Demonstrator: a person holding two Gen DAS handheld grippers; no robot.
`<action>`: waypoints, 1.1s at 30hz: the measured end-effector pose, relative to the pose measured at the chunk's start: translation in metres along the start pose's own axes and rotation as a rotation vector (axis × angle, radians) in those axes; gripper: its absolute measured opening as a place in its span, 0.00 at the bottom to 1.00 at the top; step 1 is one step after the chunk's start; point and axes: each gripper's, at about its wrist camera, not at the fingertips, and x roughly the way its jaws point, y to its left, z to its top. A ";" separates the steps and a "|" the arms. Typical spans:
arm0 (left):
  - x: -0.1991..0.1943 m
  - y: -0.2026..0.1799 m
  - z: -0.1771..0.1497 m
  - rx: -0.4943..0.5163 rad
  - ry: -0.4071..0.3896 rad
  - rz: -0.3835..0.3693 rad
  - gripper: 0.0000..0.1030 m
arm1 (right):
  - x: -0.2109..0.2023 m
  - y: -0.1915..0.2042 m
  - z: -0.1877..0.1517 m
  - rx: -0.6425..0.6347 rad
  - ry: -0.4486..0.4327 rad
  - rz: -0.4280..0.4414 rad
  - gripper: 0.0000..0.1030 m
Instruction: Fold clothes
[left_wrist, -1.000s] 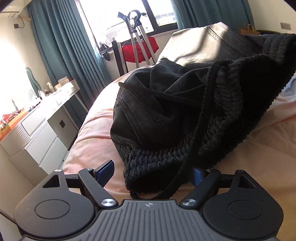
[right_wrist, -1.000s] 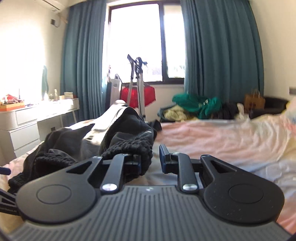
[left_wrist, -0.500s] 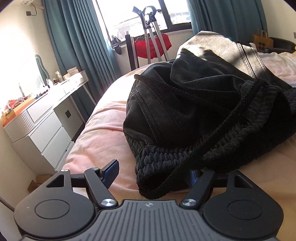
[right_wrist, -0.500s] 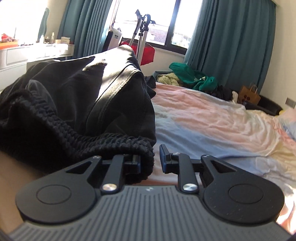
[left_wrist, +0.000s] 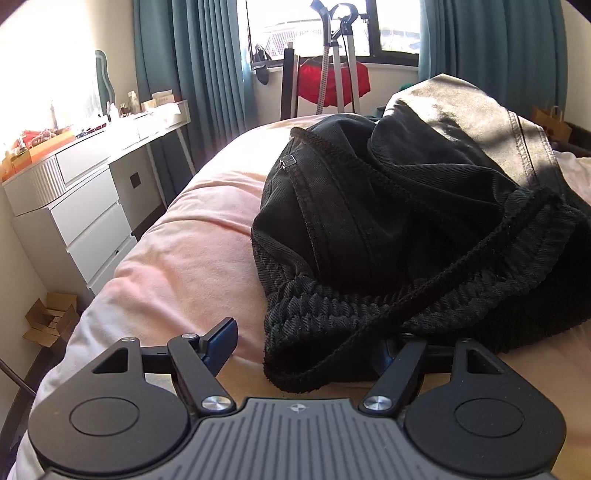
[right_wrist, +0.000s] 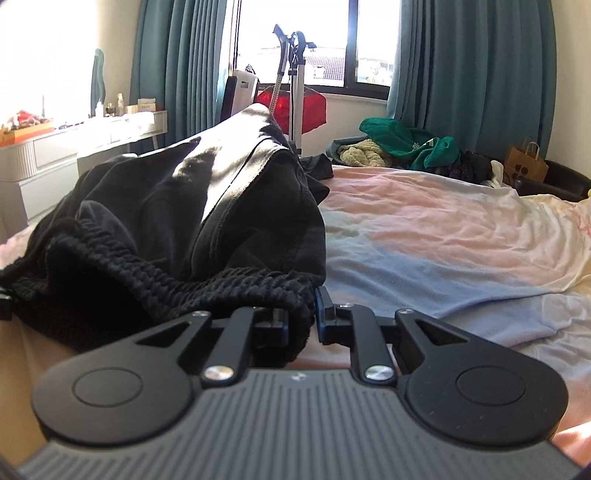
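While unfolded: black trousers (left_wrist: 388, 206) bunched ahead; no fold visible
Left gripper (left_wrist: 306, 343): wide; waistband (left_wrist: 332, 317) between fingers
Right gripper (right_wrist: 301, 317): narrow, pinching waistband
Left: everything

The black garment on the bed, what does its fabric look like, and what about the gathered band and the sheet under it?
The black garment looks like matte woven twill, perhaps denim or heavy cotton: fine diagonal weave and stitched seams show. Its gathered band seems elasticated, with thick puckered ridges. The bed sheet looks like thin, soft cotton, wrinkled and without sheen, though the fibre can't be confirmed.
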 end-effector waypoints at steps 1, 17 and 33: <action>-0.001 -0.001 -0.001 0.007 -0.004 0.006 0.73 | -0.004 -0.003 0.002 0.027 -0.010 0.009 0.14; 0.001 -0.001 0.032 -0.238 -0.143 0.050 0.09 | -0.030 -0.027 -0.003 0.220 0.018 0.072 0.12; -0.065 0.160 0.176 -0.333 -0.327 0.152 0.07 | -0.076 0.103 0.013 0.327 0.096 0.611 0.13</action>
